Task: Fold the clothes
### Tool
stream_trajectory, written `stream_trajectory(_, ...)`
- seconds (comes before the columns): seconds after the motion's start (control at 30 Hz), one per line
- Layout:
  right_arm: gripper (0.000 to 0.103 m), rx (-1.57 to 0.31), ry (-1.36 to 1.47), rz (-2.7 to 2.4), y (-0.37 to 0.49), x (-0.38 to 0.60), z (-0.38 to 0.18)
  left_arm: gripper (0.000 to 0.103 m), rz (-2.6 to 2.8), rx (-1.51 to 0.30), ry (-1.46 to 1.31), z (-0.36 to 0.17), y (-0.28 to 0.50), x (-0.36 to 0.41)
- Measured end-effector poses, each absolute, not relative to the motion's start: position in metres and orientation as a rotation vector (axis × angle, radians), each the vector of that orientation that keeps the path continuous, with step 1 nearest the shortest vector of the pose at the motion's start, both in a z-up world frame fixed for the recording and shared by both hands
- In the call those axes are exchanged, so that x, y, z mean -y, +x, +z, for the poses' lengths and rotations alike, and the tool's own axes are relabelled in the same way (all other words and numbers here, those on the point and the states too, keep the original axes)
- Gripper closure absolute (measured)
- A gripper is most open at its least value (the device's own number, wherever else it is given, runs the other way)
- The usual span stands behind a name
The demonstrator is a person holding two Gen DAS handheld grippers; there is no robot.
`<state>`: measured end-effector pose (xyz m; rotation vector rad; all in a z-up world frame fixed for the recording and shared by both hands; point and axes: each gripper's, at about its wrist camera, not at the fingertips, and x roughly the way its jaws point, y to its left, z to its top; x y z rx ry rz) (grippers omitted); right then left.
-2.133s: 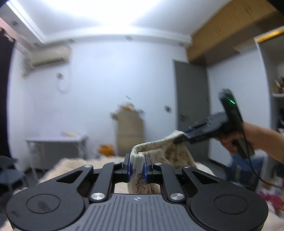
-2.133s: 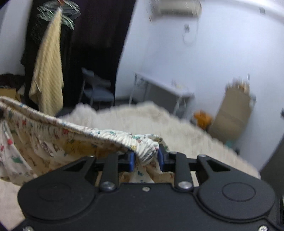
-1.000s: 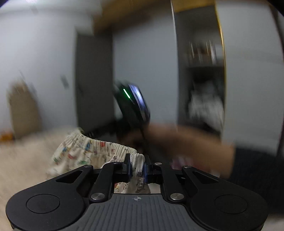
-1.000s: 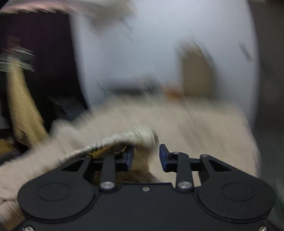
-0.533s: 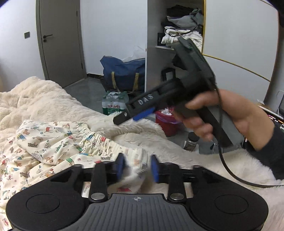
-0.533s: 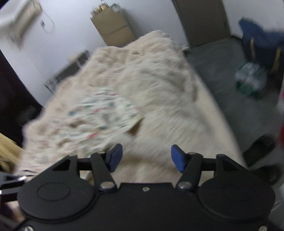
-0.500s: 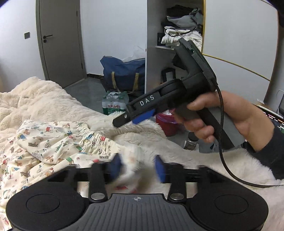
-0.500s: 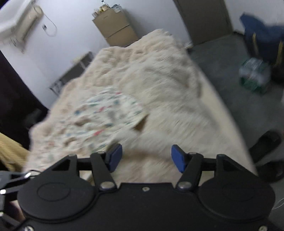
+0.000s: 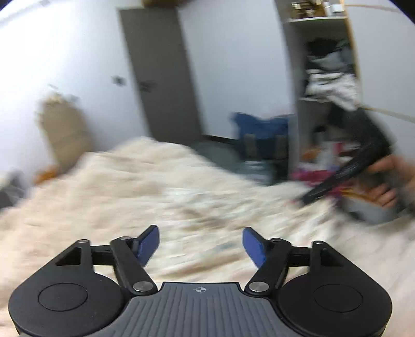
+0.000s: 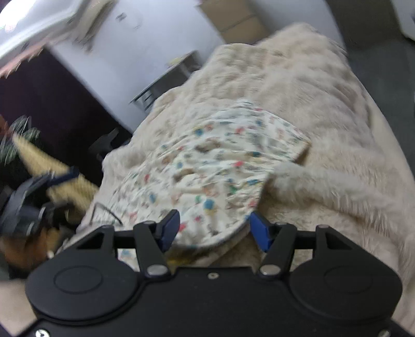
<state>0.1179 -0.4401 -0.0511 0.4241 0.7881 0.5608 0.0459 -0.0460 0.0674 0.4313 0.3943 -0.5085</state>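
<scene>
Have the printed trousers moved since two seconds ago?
Yes. The printed trousers, then hanging between both grippers, now lie on the fluffy blanket, released.

- I see white walls (image 9: 77, 51) and a grey door (image 9: 160, 75), shut, straight ahead in the left wrist view.
- A bed under a shaggy cream blanket (image 10: 324, 109) fills the foreground.
- An open shelf unit (image 9: 326, 77) stuffed with clothes stands right of the door, a blue bag (image 9: 262, 132) on the grey floor beside it.
- Cardboard boxes (image 10: 233, 18) and a small grey table (image 10: 166, 80) sit against the far wall.
</scene>
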Motion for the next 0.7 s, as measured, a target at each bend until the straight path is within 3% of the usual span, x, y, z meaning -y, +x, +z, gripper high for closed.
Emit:
stream_trajectory(0.4, 0.042, -0.633, -0.145, 0.531, 0.051, 0.389, 0.003, 0.027, 0.029, -0.588, 0.418, 0.021, 0.02, -0.16)
stream_trajectory(0.53, 0.042, -0.523, -0.246, 0.593, 0.036, 0.368, 0.009, 0.026, 0.061, -0.61, 0.383, 0.0, 0.005, -0.193)
stream_trajectory(0.7, 0.042, -0.55, -0.344, 0.643, 0.032, 0.346, 0.0, 0.026, 0.046, -0.662, 0.379, -0.02, -0.002, -0.21)
